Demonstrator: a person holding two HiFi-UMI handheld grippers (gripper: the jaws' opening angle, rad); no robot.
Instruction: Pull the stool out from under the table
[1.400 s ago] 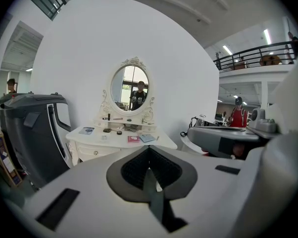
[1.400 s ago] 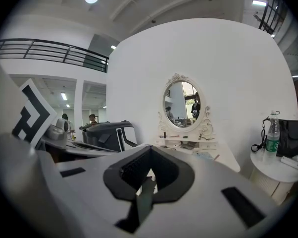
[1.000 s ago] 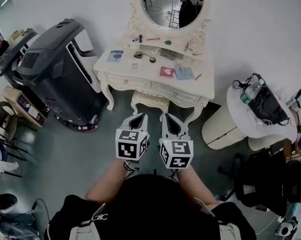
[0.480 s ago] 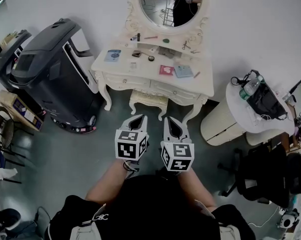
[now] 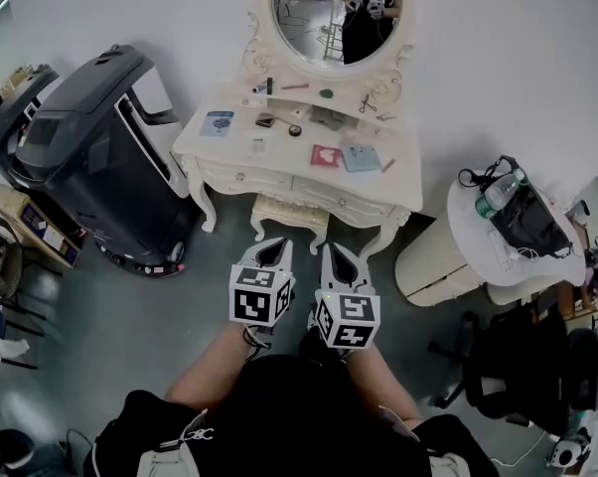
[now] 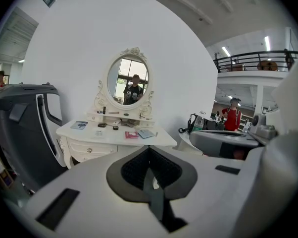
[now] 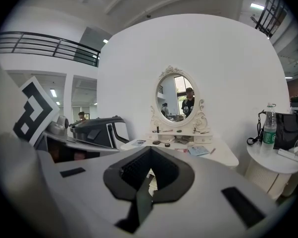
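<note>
Two grippers, the left gripper (image 5: 268, 253) and the right gripper (image 5: 340, 257), hang side by side, each with its jaws closed on nothing. Just beyond them, one cream stool (image 5: 291, 210) stands tucked part-way under the bench (image 5: 241, 145), its front edge and two front legs showing. It looks rigid and fairly light, likely to slide on the smooth floor (image 5: 210, 296). The front seat rail seems the best hold. One oval mirror (image 5: 336, 13) tops the single bench.
</note>
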